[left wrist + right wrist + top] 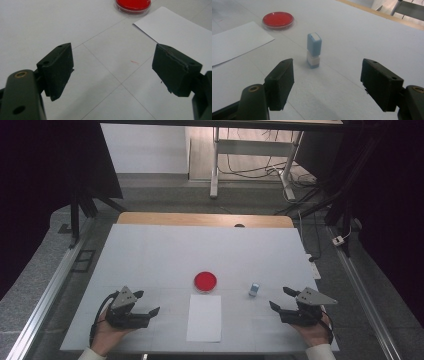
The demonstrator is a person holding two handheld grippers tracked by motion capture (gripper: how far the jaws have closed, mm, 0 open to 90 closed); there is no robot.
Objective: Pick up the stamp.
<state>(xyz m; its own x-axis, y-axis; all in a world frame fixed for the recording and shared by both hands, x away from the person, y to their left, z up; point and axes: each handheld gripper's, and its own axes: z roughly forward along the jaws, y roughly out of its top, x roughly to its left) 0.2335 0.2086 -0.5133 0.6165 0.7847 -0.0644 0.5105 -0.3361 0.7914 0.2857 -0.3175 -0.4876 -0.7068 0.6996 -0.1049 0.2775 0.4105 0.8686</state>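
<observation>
A round red dish (205, 281) lies near the middle of the white table (165, 250), with a white sheet of paper (204, 318) just in front of it. A small blue and white block (254, 289) stands upright to the right of the dish. My left gripper (146, 302) rests at the front left, open and empty, pointing toward the paper (180, 32) and the dish (133, 5). My right gripper (281, 298) is at the front right, open, empty, a short way from the block (314, 50), which stands ahead between its jaws. The dish (278, 19) and paper (235, 42) lie beyond to the left.
A wooden strip (205, 219) edges the table's far side. Metal rails (45, 295) run along both sides of the table. Desk legs and loose cables (250, 170) stand on the floor beyond. A small red mark (135, 62) shows on the table near my left gripper.
</observation>
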